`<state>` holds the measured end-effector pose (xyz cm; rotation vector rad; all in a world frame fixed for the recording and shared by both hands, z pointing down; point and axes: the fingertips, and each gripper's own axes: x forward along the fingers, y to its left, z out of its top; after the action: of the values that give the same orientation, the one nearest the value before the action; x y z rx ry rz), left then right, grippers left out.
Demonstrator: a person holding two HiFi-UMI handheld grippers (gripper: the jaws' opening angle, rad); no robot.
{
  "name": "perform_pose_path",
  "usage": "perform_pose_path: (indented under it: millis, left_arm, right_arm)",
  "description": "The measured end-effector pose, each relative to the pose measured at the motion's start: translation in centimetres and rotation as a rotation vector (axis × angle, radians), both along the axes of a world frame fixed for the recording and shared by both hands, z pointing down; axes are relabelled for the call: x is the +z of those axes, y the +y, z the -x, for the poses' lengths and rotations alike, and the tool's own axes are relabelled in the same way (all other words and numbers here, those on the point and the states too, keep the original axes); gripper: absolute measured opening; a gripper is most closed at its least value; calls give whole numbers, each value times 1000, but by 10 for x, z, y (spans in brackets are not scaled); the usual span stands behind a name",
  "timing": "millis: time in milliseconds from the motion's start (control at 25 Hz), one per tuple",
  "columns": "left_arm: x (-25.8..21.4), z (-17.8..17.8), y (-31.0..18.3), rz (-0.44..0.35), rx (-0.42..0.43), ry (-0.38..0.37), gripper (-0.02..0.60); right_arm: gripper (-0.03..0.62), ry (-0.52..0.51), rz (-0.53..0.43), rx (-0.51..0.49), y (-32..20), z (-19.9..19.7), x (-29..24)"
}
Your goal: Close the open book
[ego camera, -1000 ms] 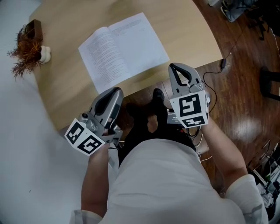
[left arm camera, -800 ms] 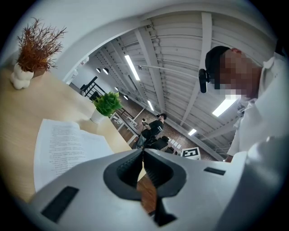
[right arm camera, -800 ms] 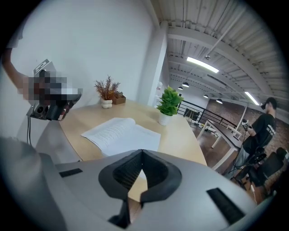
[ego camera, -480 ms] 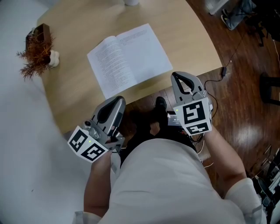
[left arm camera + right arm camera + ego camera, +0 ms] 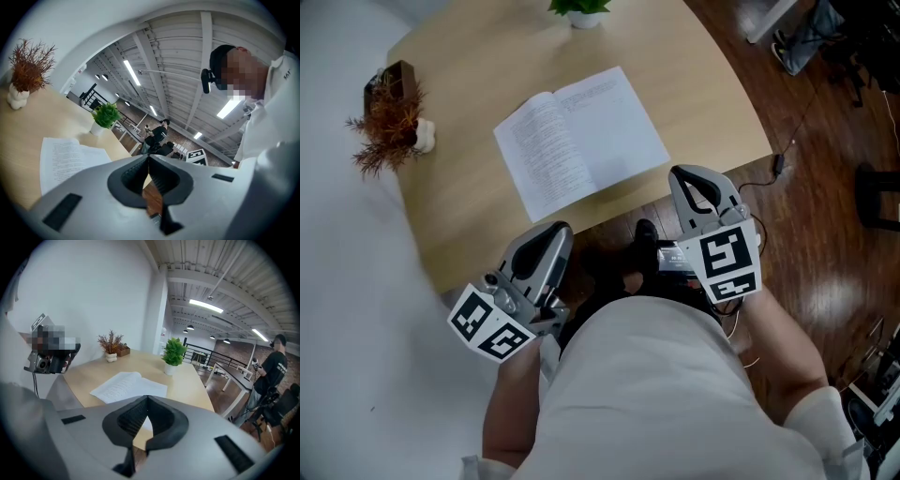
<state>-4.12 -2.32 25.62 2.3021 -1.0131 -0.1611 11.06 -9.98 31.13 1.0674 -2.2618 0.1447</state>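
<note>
Wooden table: open book at 12 o'clock, flat as before (untouched); green plant newly in view. Left gripper, right gripper clenched, empty.

Bright, even light is given from above by ceiling strip lights. A sheen is left on the wooden floor, and deep shadow is cast under the near edge of the table. The book is shown sharp. Both gripper views are bent at the edges and ringed by black corners.
</note>
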Motion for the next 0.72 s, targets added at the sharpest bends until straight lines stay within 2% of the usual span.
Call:
perform_pose_path:
  millis: [480,720]
  left_arm:
    - [-22,-5,8,-35,5,-8,-2]
    - [-29,-6,13,-43,8,-28,-2]
  right_arm:
    - [2,-77,-29,-9,7,8,-33]
    - [2,-134,13,-3,13,6,-43]
